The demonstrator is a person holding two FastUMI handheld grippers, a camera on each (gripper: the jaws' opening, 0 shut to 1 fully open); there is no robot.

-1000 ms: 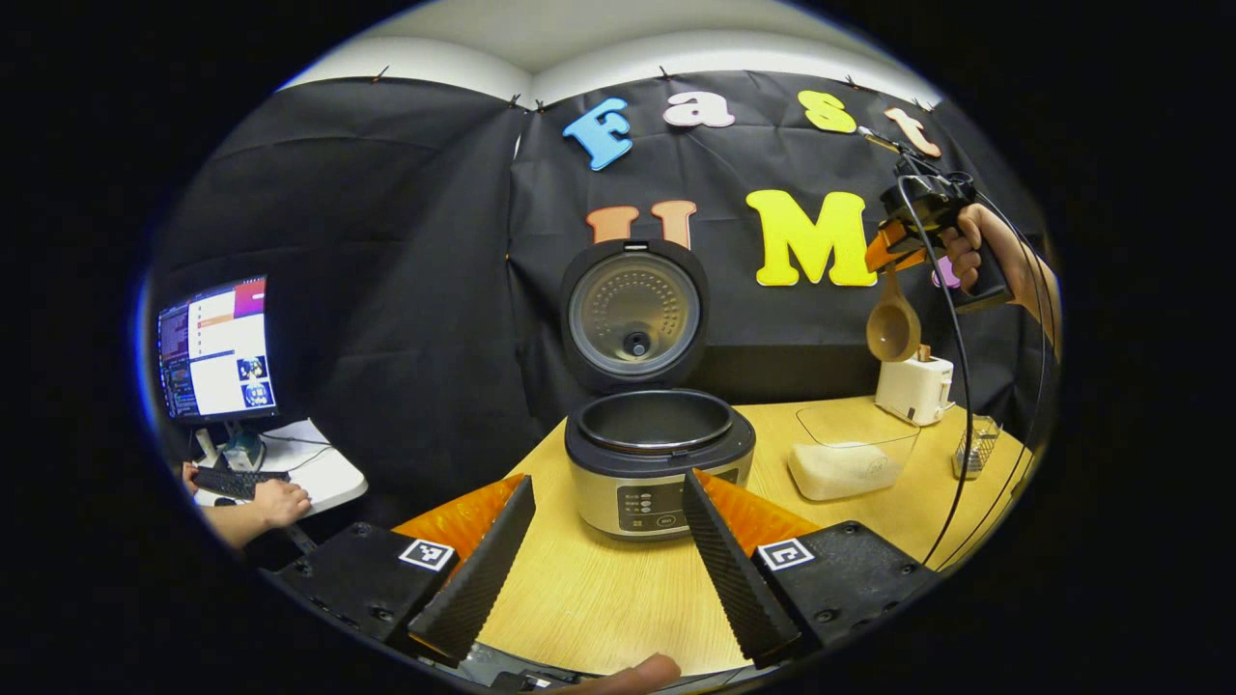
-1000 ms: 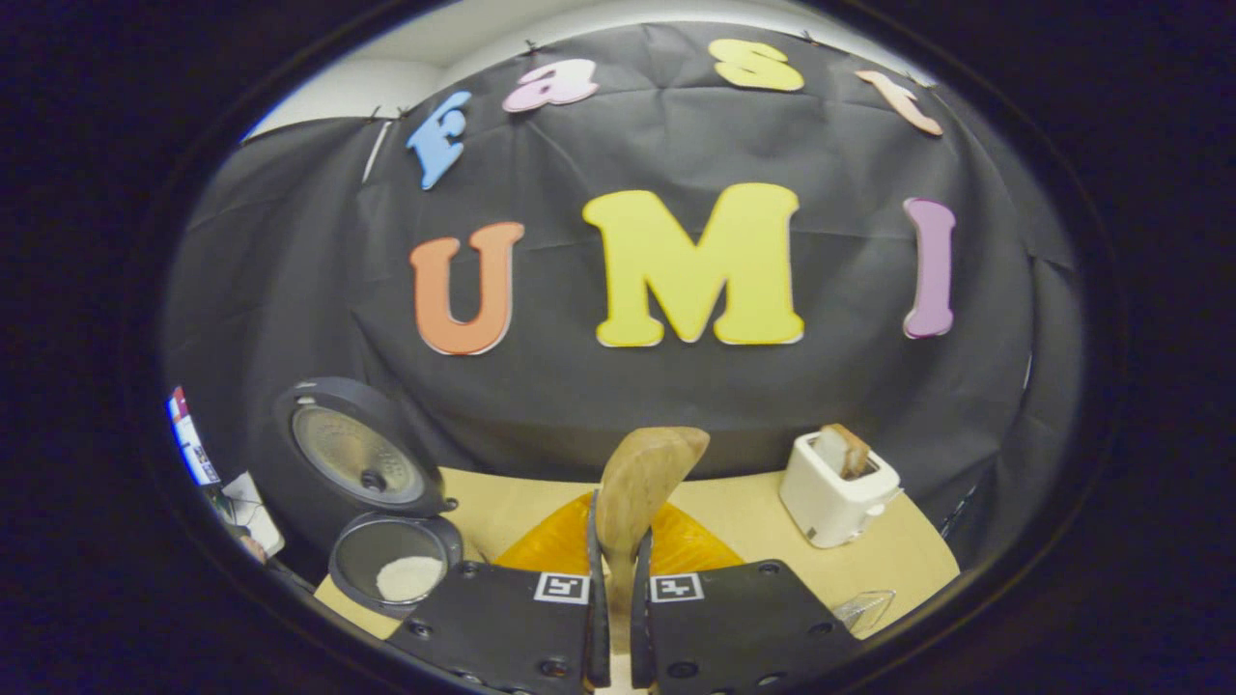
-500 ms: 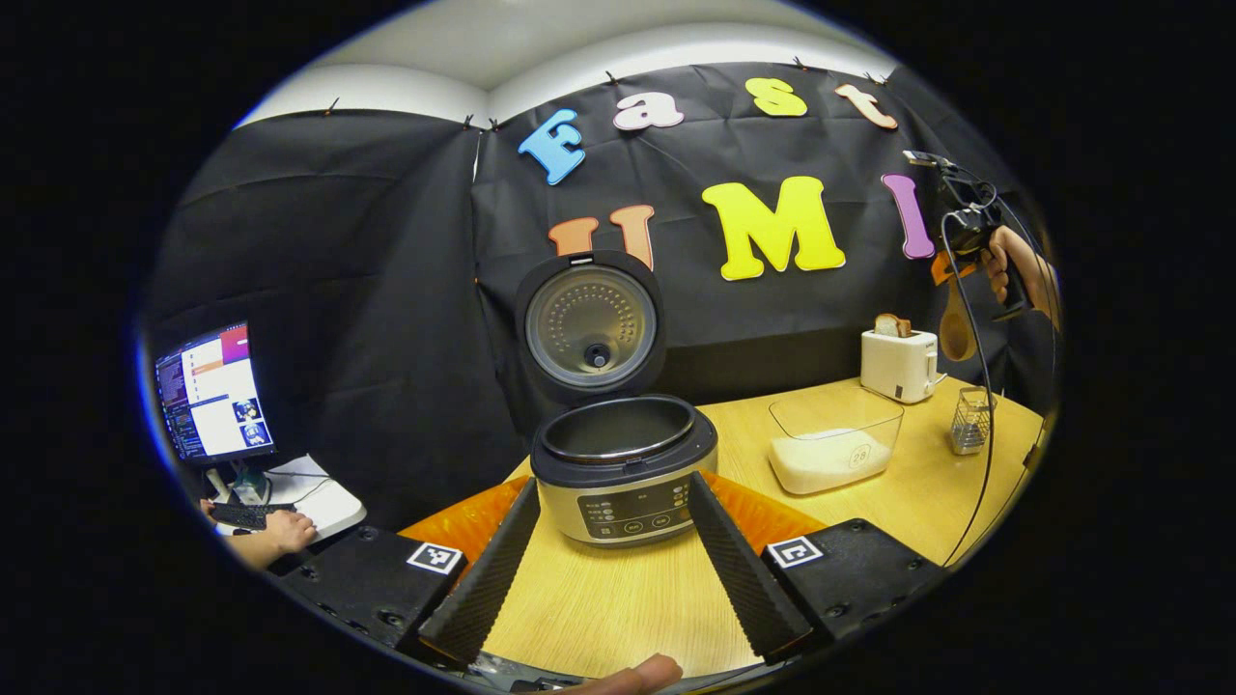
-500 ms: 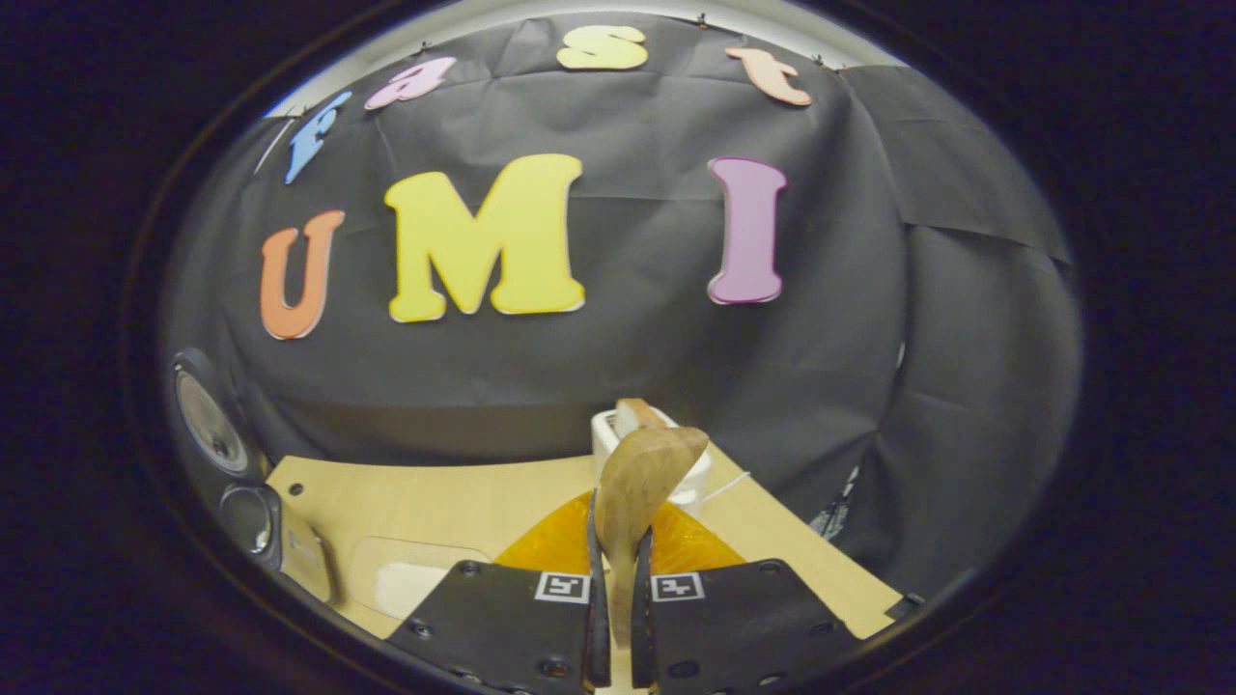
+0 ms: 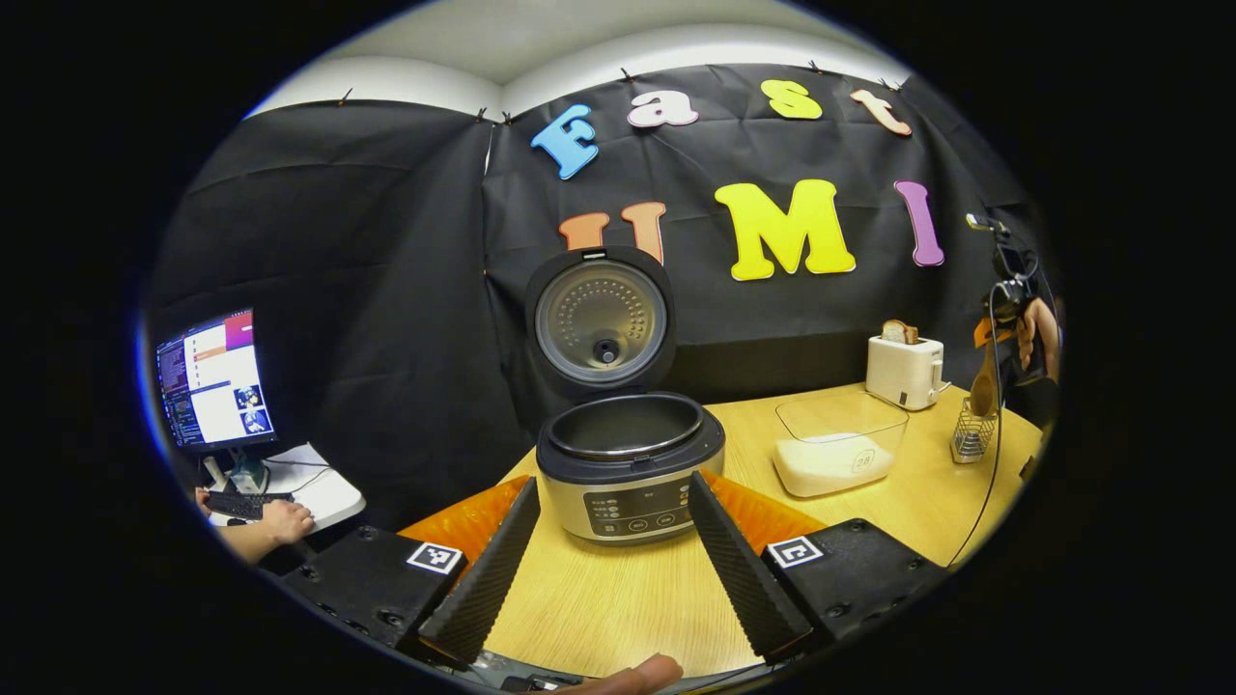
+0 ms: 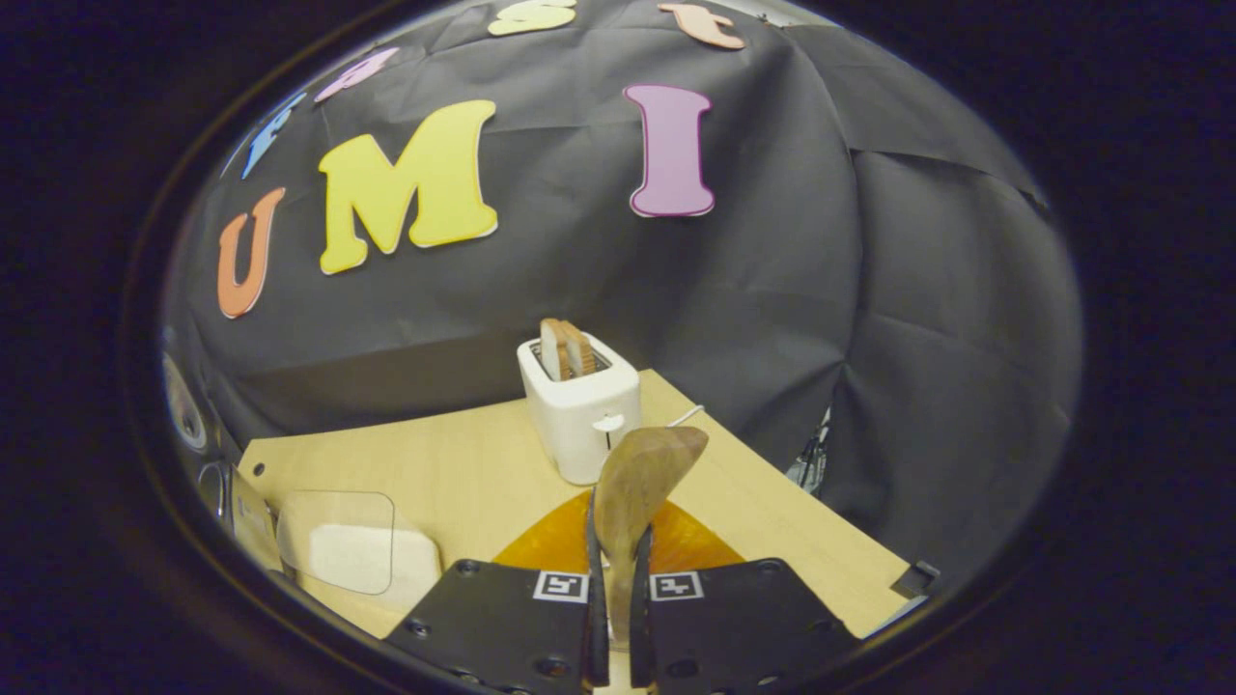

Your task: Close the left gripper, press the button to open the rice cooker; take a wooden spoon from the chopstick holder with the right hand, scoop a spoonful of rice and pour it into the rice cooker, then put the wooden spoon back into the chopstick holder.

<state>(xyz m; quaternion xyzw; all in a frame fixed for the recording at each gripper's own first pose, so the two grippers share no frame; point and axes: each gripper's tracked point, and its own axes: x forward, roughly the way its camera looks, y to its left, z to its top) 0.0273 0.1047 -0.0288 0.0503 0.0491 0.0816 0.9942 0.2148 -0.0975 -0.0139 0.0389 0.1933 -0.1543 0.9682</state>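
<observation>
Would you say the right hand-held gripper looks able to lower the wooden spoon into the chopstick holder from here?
Probably yes: the right hand-held gripper holds the wooden spoon just above the chopstick holder, nothing between.

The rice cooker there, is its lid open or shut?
Open. The rice cooker has its lid standing upright behind the pot, showing its metal underside, and the dark inner pot is exposed.

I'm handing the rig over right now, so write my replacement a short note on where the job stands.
Right claw: shut on the brown wooden spoon, held just above the wire-mesh chopstick holder.
Left claw: open, facing the silver rice cooker.
Cooker lid up; clear rice tub beside it.
Done: cooker opened, spoon taken out.
Left: set the spoon in the holder and release.
</observation>
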